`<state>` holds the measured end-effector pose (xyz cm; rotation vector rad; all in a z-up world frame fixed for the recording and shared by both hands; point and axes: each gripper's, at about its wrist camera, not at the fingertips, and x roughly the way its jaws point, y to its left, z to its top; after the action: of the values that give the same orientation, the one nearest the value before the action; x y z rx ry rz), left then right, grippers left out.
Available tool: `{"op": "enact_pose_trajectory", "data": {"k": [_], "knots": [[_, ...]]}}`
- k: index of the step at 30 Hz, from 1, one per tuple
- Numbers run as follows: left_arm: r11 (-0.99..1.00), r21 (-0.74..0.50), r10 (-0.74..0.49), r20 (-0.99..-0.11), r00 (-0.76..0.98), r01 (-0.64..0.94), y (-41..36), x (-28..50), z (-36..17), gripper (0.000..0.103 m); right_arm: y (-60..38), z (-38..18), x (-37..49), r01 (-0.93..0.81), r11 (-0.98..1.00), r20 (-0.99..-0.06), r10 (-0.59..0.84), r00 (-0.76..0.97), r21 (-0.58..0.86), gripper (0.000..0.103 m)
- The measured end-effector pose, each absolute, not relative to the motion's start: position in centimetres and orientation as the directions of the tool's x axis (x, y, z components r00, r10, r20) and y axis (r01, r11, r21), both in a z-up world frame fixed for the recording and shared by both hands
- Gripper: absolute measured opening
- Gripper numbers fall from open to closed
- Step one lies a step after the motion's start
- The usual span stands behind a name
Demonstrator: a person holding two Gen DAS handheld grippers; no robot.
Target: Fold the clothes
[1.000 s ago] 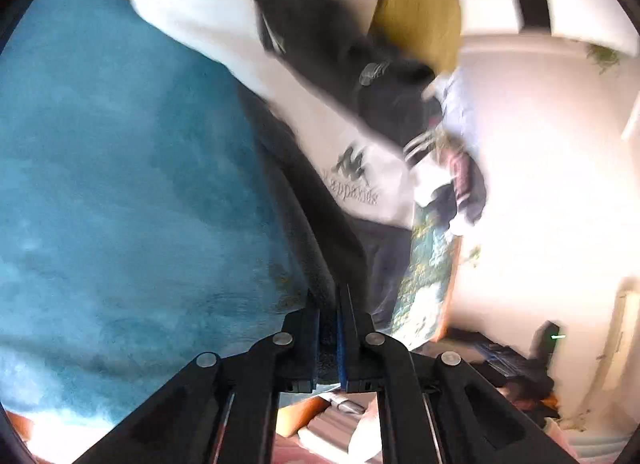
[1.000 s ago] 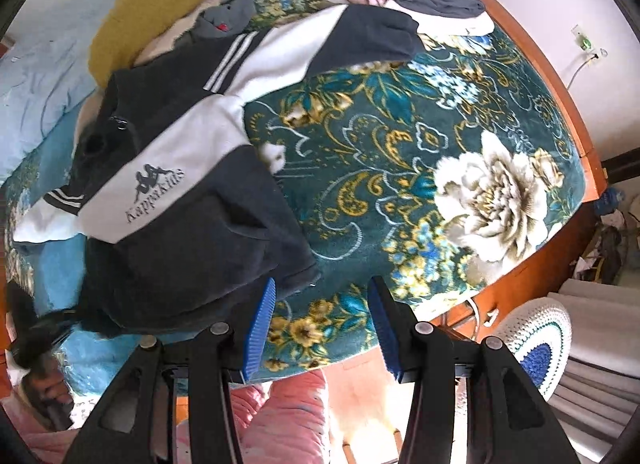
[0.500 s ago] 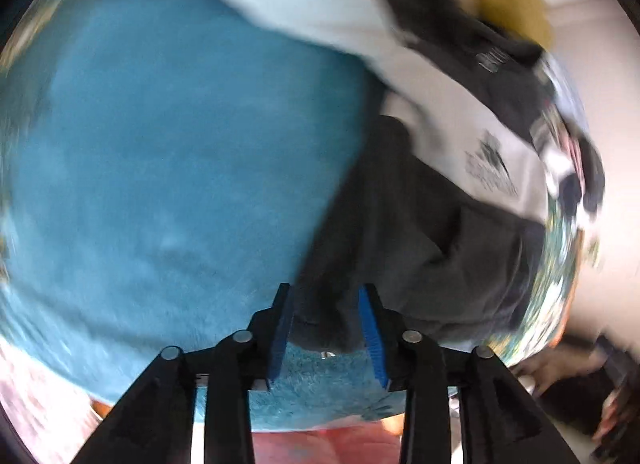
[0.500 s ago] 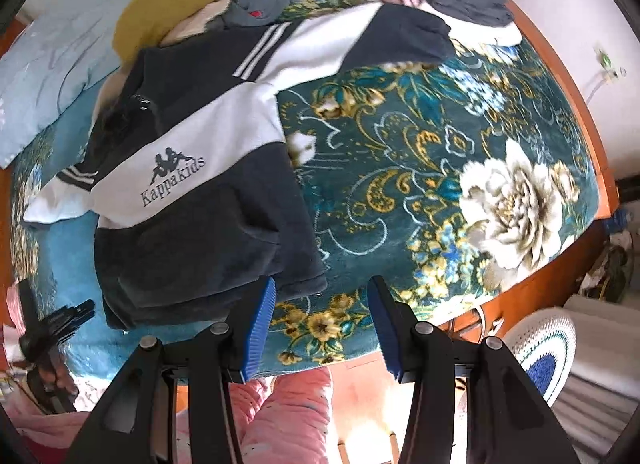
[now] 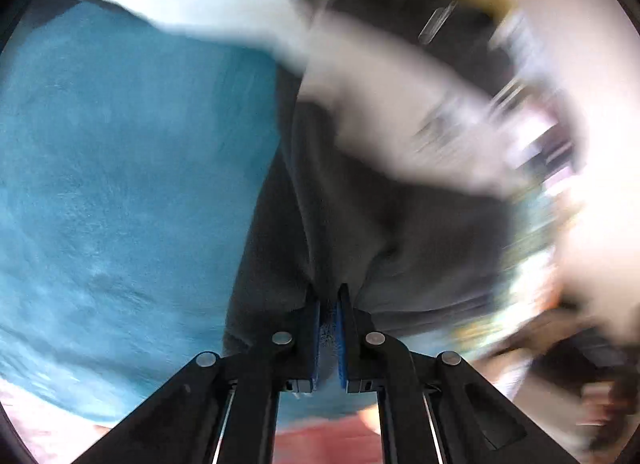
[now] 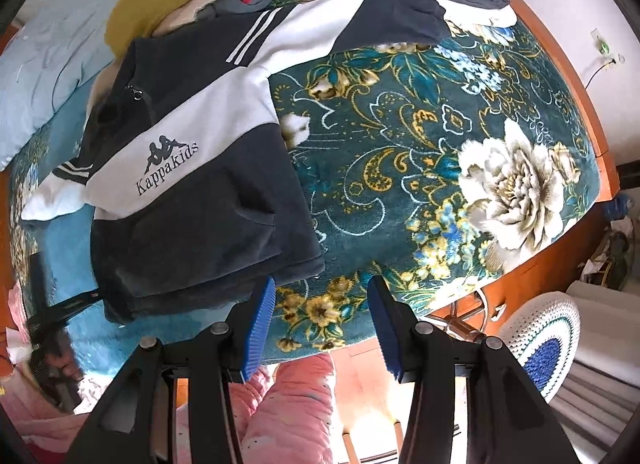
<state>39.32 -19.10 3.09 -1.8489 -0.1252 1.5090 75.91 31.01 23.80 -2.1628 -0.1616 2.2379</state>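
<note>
Sweatshirt (image 6: 192,199) hem in left jaws.

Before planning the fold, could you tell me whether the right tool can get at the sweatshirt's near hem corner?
Probably yes: the right tool is open, beside the sweatshirt hem, nothing between.

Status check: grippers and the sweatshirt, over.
Left gripper shut on sweatshirt hem. Right gripper open, hovering beside hem. Sweatshirt flat on floral blanket, unfolded.

left hand-held gripper (image 5: 329,318) pinched closed (pads nearly meeting) — right hand-held gripper (image 6: 321,318) spread.
</note>
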Motion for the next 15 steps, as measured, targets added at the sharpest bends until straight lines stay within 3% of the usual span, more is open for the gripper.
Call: {"op": "enact_pose_trajectory", "data": {"k": [1,3,8,13,14,15], "knots": [[-0.694,-0.65,0.582,-0.76,0.289,-0.309,-20.6,38.6,4.9,0.007,31.0,23.6,75.8,0.055,-0.995,-0.996,0.076,-0.04,-0.079,0.049],[-0.726,-0.616,0.577,-0.787,0.217,-0.304,-23.2,37.6,6.3,0.007,31.1,22.8,75.5,0.06,-0.997,-0.998,0.044,-0.034,-0.046,0.05],[-0.856,-0.486,0.442,-0.865,0.239,-0.178,-26.3,33.8,1.2,0.007,31.5,16.0,74.4,0.008,-0.999,-0.997,-0.049,0.06,0.049,0.05],[-0.879,-0.408,0.355,-0.905,0.233,-0.247,-25.2,34.2,0.4,0.013,31.2,9.3,73.3,-0.075,-0.989,-0.985,-0.133,0.107,0.125,0.05],[-0.874,-0.4,0.345,-0.911,0.228,-0.275,-25.0,34.5,0.5,0.022,31.1,8.2,73.2,-0.079,-0.989,-0.983,-0.138,0.118,0.129,0.05],[-0.869,-0.392,0.336,-0.915,0.222,-0.302,-24.9,34.8,0.6,0.04,30.9,7.1,73.0,-0.082,-0.988,-0.981,-0.143,0.13,0.133,0.051]]}}
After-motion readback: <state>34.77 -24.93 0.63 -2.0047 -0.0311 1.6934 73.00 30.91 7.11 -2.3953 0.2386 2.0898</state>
